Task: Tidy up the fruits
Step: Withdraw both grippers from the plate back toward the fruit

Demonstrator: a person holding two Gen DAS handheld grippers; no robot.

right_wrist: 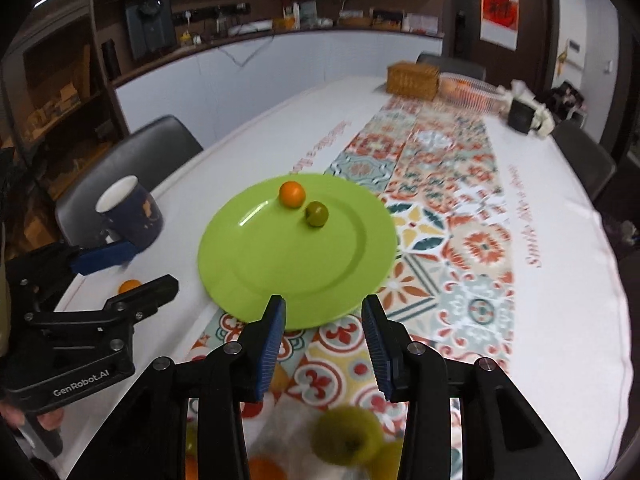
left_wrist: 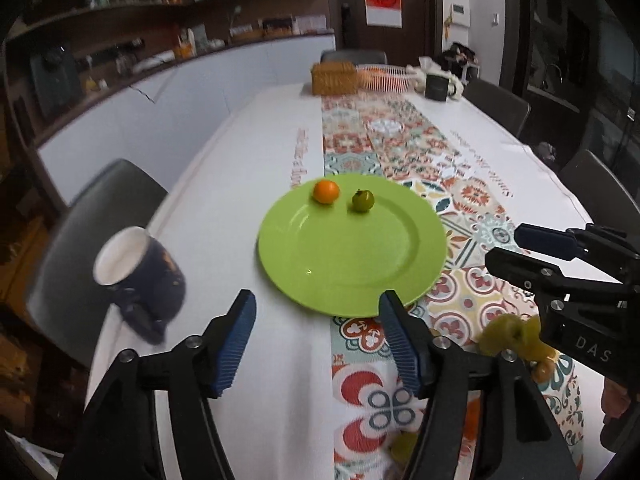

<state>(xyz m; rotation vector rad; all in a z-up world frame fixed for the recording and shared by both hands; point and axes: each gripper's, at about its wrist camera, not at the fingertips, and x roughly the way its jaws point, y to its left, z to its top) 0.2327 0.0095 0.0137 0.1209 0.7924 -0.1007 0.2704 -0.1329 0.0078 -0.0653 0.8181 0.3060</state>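
Note:
A lime-green plate (left_wrist: 352, 264) (right_wrist: 280, 264) lies on the table and holds a small orange fruit (left_wrist: 326, 191) (right_wrist: 292, 194) and a small green fruit (left_wrist: 363, 200) (right_wrist: 317, 214) at its far side. My left gripper (left_wrist: 317, 296) (right_wrist: 154, 266) hovers open before the plate's near rim, with nothing between its pads. My right gripper (right_wrist: 324, 302) (left_wrist: 506, 246) stands open at the plate's near right edge, also holding nothing. Blurred green fruit (right_wrist: 346, 438) (left_wrist: 508, 336) and an orange one (right_wrist: 264, 468) lie under the right gripper. Another small orange (right_wrist: 129, 285) rests on the cloth by the left gripper.
A dark blue mug (left_wrist: 140, 276) (right_wrist: 132, 210) stands left of the plate near the table edge. A patterned runner (left_wrist: 384, 148) runs down the white tablecloth. At the far end are a wicker box (left_wrist: 334, 78), a white wire basket (left_wrist: 386, 76) and a dark cup (left_wrist: 436, 86). Chairs surround the table.

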